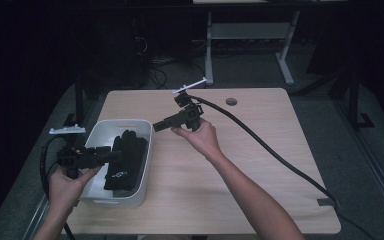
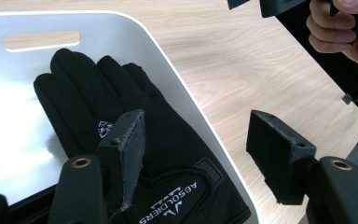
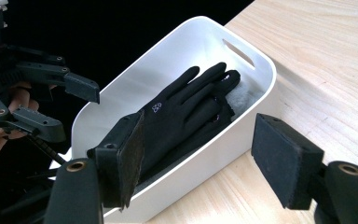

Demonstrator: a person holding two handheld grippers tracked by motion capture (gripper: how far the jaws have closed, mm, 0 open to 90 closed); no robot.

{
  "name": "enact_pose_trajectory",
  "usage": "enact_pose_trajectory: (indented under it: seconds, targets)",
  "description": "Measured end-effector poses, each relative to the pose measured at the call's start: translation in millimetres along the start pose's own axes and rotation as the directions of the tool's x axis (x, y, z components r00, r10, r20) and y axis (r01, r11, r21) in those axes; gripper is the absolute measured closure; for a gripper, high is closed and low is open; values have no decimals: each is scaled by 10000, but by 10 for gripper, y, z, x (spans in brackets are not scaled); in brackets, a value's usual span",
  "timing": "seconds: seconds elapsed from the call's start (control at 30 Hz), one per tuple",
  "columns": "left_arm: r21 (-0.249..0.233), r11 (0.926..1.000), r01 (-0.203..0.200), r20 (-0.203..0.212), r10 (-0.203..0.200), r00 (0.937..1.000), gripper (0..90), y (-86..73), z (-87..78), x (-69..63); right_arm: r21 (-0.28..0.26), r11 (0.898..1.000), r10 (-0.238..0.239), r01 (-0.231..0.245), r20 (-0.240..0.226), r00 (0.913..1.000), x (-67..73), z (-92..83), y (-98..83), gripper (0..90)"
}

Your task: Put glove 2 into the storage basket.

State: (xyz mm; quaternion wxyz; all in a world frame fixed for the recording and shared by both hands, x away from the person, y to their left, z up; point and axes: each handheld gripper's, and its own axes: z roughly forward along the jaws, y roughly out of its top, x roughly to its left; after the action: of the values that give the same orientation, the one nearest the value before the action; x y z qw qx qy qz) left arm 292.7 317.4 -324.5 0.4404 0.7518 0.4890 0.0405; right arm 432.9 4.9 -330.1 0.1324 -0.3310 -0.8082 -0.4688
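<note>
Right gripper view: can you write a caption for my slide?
Open tool pointing at black gloves lying in a white bin on a wooden table.

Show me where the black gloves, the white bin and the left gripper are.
black gloves (image 2: 121,107), left gripper view, on the palm.
white bin (image 3: 256,63), right gripper view, on the rim.
left gripper (image 1: 111,155), high view, between its fingertips.

Black gloves (image 1: 126,159) lie stacked flat in the white bin (image 1: 145,131) at the table's left edge, fingers toward its far handle slot, white lettering on the top glove's cuff
</note>
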Motion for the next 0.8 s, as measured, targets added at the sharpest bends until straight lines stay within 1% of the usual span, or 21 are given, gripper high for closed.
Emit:
enact_pose_trajectory:
  seconds: [0.03,0.07,0.1,0.13,0.17,0.27,0.3,0.33,0.4,0.43,0.47,0.5,0.53,0.57,0.6,0.63,0.67,0.7,0.73,0.77,0.8]
  targets:
    - [-7,10000,-11,16,11,10000,366,4,4,-4,0,10000,0,0,0,10000,0,0,0,353]
    - [-8,10000,-31,25,31,10000,365,9,10,-11,-314,9986,415,-422,-206,9989,-83,-60,-39,348]
    - [13,10000,-53,43,53,10000,365,15,15,-16,-314,9986,415,-422,-206,9989,-83,-60,-39,348]
    - [6,10000,-69,43,69,10000,364,20,21,-22,-174,9995,248,-245,188,9995,-89,-106,-60,344]
    - [17,10000,-98,60,98,9999,363,29,34,-36,-140,9997,187,-184,231,9996,-88,-121,-67,342]
    - [28,9999,-147,99,147,9998,362,41,53,-60,-204,9996,198,-195,171,9997,-94,-154,-81,344]
    - [18,9999,-158,104,158,9998,361,46,60,-75,-375,9985,403,-403,-13,9992,-139,-211,-105,335]
    - [15,9998,-188,123,188,9997,360,51,66,-91,-354,9986,389,-384,116,9992,-146,-227,-111,333]
    - [3,9997,-255,164,255,9995,360,65,81,-124,-334,9988,362,-356,160,9992,-149,-248,-120,333]
    - [7,9995,-315,197,314,9993,359,77,98,-148,-488,9982,368,-362,116,9993,-152,-291,-144,339]
    - [7,9995,-315,197,314,9993,359,77,98,-148,-488,9982,368,-362,116,9993,-152,-291,-144,339]
    - [64,9990,-434,224,432,9988,359,87,106,-159,-602,9972,448,-449,-37,9990,-167,-309,-156,337]
    - [69,9990,-452,247,450,9987,358,95,116,-172,-538,9972,512,-511,12,9987,-185,-332,-165,330]
    - [66,9988,-481,276,479,9985,357,103,129,-188,-463,9980,441,-432,190,9988,-188,-353,-173,330]
    - [82,9983,-584,315,581,9978,356,117,151,-212,-512,9978,432,-420,227,9988,-188,-391,-192,332]
    - [93,9980,-627,352,624,9974,355,126,168,-230,-648,9967,494,-484,134,9987,-196,-410,-203,337]
    - [93,9980,-627,352,624,9974,354,126,168,-230,-771,9947,678,-676,-9,9977,-220,-441,-218,332]
    - [104,9977,-677,400,672,9969,354,141,187,-259,-685,9957,636,-626,130,9979,-234,-459,-225,329]
    - [104,9977,-677,400,672,9969,353,141,187,-259,-685,9957,636,-626,130,9979,-234,-459,-225,329]
    - [102,9974,-719,414,714,9966,353,151,202,-279,-657,9960,629,-612,251,9977,-233,-473,-231,329]
    - [89,9970,-771,453,766,9960,352,164,222,-302,-819,9947,643,-629,148,9978,-251,-521,-263,336]
